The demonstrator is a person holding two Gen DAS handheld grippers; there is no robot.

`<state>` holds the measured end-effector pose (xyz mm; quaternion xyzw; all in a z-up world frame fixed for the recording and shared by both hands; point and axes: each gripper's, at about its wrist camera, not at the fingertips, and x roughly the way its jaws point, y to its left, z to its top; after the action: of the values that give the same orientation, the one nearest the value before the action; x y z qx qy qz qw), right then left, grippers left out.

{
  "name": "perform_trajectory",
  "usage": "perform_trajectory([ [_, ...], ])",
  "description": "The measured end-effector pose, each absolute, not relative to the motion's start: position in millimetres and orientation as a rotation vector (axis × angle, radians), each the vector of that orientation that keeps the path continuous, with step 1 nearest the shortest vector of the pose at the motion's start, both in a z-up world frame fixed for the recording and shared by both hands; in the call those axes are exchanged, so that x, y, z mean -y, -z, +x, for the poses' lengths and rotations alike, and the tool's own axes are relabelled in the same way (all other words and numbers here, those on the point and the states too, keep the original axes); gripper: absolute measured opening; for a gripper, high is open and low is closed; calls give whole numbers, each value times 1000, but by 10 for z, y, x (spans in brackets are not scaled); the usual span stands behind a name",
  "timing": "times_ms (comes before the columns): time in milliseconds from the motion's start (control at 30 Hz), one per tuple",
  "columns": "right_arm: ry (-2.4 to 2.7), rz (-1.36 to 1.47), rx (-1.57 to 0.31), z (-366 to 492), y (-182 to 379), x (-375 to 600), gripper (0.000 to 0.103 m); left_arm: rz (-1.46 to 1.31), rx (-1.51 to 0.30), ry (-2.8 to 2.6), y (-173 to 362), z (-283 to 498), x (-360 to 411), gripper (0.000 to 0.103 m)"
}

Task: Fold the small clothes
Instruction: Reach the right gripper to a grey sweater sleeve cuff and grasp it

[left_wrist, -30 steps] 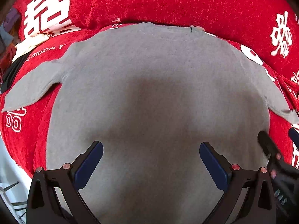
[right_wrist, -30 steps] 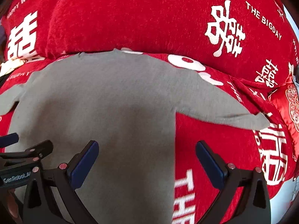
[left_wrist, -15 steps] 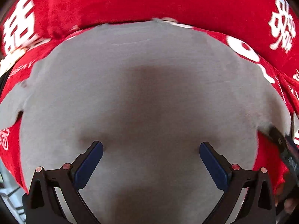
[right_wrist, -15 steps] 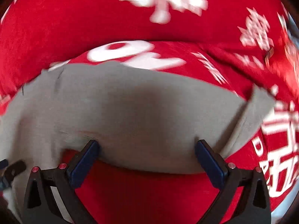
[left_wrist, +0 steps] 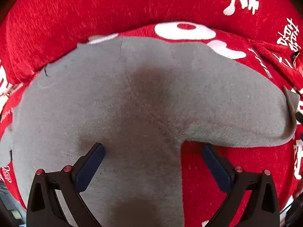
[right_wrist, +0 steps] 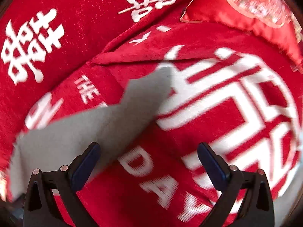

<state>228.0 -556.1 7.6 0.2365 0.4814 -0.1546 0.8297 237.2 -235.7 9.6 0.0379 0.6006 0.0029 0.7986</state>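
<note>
I'm over the red blanket (left_wrist: 79, 19) with its white lettering, spread across the whole bed, and both cameras have swung to the right since a second ago. Back then my left view had the entire grey shirt (left_wrist: 132, 98) laid flat, both sleeves out; half a second ago I was closer and it filled the frame. Now the left view sits over the shirt's right side: the body runs down the middle of the frame and the right sleeve (left_wrist: 246, 113) stretches off to the right edge, its cuff curled up a little. The collar edge lies at the top left, against the blanket's raised fold.

My right view has travelled further still. A second ago it showed most of the shirt; now only the sleeve (right_wrist: 117, 117) remains, angling up from lower left to a pointed cuff on the big white character, with heavy motion blur. A red cushion (right_wrist: 246, 13) has come into the top right corner.

Left gripper (left_wrist: 153, 164): fingers spread wide, one over grey cloth, the other over bare blanket, nothing between them. Right gripper (right_wrist: 148, 163): also spread wide and empty, left finger over the sleeve.
</note>
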Motion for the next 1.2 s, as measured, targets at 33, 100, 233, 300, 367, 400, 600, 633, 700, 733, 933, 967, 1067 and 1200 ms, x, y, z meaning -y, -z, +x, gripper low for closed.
perform_trajectory([
  [33, 315, 504, -1032, 2380, -43, 5527, 101, 78, -1287, -7, -96, 2367, 2354, 103],
  [100, 300, 459, -1058, 2568, 13, 5405, 100, 49, -1295, -5, -86, 2380, 2312, 103],
  [233, 257, 335, -1025, 2665, -6, 5262, 69, 52, -1295, 6, -91, 2385, 2282, 103],
  [300, 282, 366, -1037, 2555, -87, 5401, 47, 49, -1293, 9, -78, 2394, 2258, 103],
  [367, 343, 372, -1040, 2364, -112, 5602, 47, 45, -1288, 9, -77, 2385, 2259, 103],
  [400, 362, 391, -1044, 2243, -102, 5729, 47, 45, -1284, 7, -78, 2376, 2262, 103],
  [600, 270, 610, -988, 1770, -148, 6197, 52, 37, -1281, -9, -106, 2327, 2294, 103],
  [633, 231, 643, -977, 1766, -150, 6194, 57, 30, -1290, -10, -111, 2336, 2286, 103],
  [700, 176, 695, -960, 1795, -129, 6149, 67, 22, -1304, -6, -124, 2346, 2279, 103],
  [733, 150, 729, -960, 1793, -96, 6146, 67, 21, -1308, -6, -135, 2350, 2270, 103],
  [933, 116, 939, -930, 1955, 286, 6071, 54, -20, -1288, -35, -200, 2464, 2106, 103],
  [967, 113, 954, -916, 1981, 330, 6092, 32, -48, -1286, -47, -222, 2522, 2043, 103],
  [1067, 150, 878, -893, 2033, 309, 6121, 8, -95, -1263, -98, -283, 2679, 1882, 103],
  [1200, 185, 721, -743, 1876, -103, 6094, 7, -92, -1255, -220, -186, 2942, 1644, 103],
])
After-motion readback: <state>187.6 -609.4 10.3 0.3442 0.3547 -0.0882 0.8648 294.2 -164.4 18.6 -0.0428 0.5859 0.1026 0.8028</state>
